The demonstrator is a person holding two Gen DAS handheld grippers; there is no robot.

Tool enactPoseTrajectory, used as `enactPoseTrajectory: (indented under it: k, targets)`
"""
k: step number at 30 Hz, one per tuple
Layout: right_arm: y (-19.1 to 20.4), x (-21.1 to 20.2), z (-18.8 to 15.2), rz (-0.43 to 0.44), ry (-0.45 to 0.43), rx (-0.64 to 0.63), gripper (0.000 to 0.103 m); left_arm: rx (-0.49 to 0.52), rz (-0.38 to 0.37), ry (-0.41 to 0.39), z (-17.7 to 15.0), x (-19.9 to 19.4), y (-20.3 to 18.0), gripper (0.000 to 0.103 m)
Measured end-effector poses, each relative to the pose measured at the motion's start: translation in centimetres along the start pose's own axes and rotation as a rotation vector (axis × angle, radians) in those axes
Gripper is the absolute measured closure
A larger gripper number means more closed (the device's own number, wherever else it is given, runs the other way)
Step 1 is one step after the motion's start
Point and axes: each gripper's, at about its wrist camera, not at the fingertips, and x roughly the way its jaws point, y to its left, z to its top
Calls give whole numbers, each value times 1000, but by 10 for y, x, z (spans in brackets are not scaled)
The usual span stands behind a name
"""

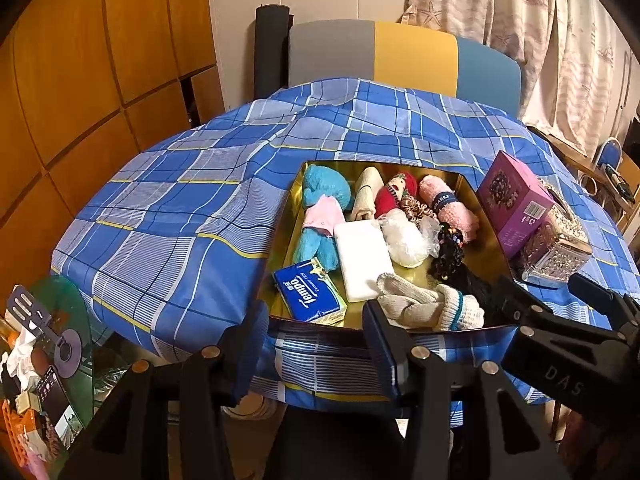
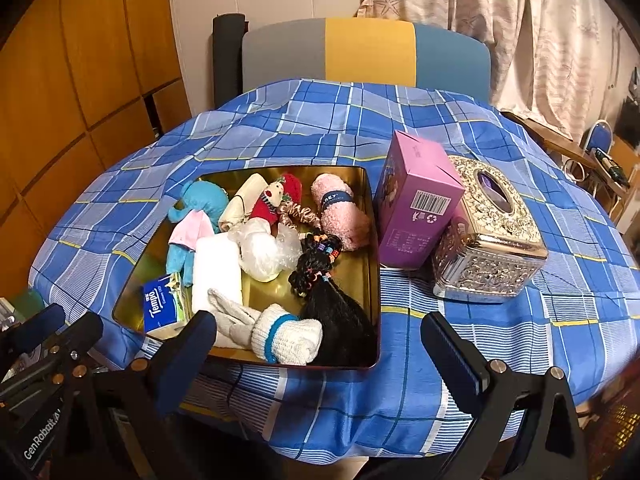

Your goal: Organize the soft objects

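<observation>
Fingers of the left gripper (image 1: 316, 346) and right gripper (image 2: 320, 354) spread wide, gripping nothing. Tin (image 2: 370, 240) of soft things lies just ahead, glove (image 2: 276, 330) nearest the fingertips.

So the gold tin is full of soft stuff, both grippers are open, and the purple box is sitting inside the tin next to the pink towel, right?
Not quite. The purple box stands outside the gold tin, on the tablecloth against the silver tissue box; the right wrist view shows it. The pink towel is in the tin, and the left gripper and right gripper are both open.
</observation>
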Motion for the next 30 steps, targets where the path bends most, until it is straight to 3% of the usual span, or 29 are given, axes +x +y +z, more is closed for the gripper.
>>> enactPoseTrajectory:
  k: [30]
  targets:
    - [0,1,0,0,1,0,0,-3,-3,12,-1,4,1,54]
